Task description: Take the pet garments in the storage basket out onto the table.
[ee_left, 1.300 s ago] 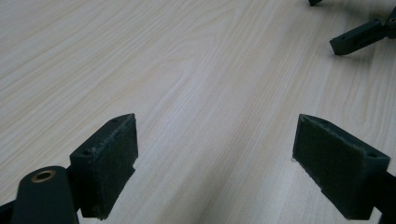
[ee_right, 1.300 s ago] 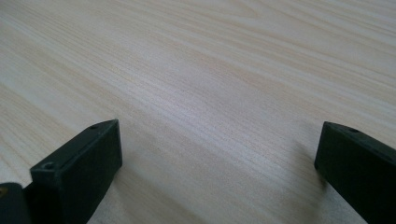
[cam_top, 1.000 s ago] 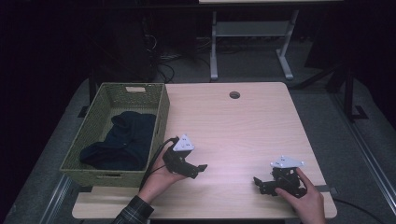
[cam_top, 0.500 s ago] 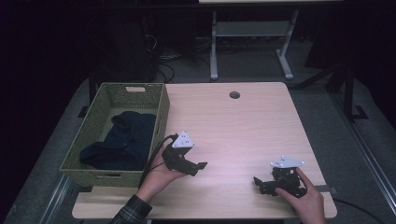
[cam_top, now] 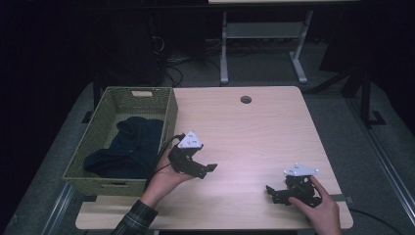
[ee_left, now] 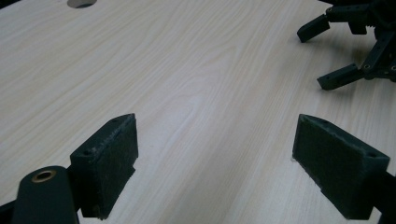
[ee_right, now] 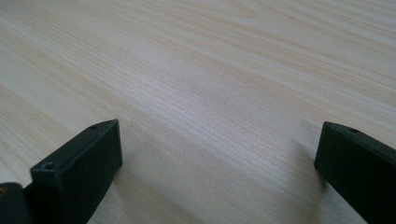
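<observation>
A: Where is the cloth relative to the grippers?

B: It lies bunched in the basket at the table's left edge. The left gripper hovers just beside the basket's right wall, so the cloth sits to its left, over that wall.

A: And the right gripper?

B: Near the front right corner of the table, well apart from the basket. The left one is clearly nearer.

A: Are the jaws holding anything?

B: No. In each gripper view the jaws stand wide apart with bare wood between them.

A: Which way does the cloth run?

B: Its long axis looks front to back along the basket, so I judge the left gripper must swing left and reach down over the wall.
</observation>
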Demonstrator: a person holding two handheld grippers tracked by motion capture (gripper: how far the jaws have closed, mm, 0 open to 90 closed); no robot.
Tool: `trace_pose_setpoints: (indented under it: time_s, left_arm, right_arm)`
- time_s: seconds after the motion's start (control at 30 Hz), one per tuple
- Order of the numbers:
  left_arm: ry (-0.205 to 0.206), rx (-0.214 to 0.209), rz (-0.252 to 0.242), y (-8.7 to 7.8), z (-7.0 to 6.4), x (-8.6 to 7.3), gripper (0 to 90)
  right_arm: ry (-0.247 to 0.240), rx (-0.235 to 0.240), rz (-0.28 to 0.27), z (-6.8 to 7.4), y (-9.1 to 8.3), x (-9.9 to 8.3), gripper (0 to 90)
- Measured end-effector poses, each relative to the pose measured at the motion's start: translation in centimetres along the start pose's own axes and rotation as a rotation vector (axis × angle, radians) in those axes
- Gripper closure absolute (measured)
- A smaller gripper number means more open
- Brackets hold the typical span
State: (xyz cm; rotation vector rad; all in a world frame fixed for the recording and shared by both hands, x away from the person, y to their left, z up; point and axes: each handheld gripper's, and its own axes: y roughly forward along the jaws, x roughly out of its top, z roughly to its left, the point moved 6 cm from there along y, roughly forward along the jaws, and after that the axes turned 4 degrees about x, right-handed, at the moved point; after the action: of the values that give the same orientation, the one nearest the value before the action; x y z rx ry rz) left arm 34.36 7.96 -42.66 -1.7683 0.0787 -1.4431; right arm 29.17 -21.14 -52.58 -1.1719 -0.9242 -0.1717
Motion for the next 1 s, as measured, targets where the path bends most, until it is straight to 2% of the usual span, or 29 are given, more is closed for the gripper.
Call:
trace_pose_setpoints:
  time_s: [0.23, 0.4, 0.53, 0.77, 1.0]
  left_arm:
    - [0.009, 0.002, -0.011, -0.9, 0.7, 0.8, 13.9]
    - [0.002, -0.026, -0.026, -1.1, 1.0, 1.0, 13.8]
    - [0.001, -0.025, -0.025, -1.2, 1.5, 1.3, 13.9]
    - [0.000, -0.016, -0.038, -2.2, 2.3, 2.0, 13.9]
    - [-0.020, 0.004, -0.059, -4.0, 3.6, 2.2, 13.9]
  right_arm:
    - [-0.003, 0.002, -0.001, -0.1, 0.0, 0.0, 0.4]
    - [-0.004, 0.002, -0.001, -0.1, 0.0, 0.0, 0.4]
    - [-0.004, 0.000, -0.002, -0.1, 0.0, 0.0, 0.4]
    - [-0.008, -0.001, -0.004, -0.2, 0.0, 0.0, 0.4]
    - [-0.008, -0.001, -0.004, -0.2, 0.0, 0.0, 0.4]
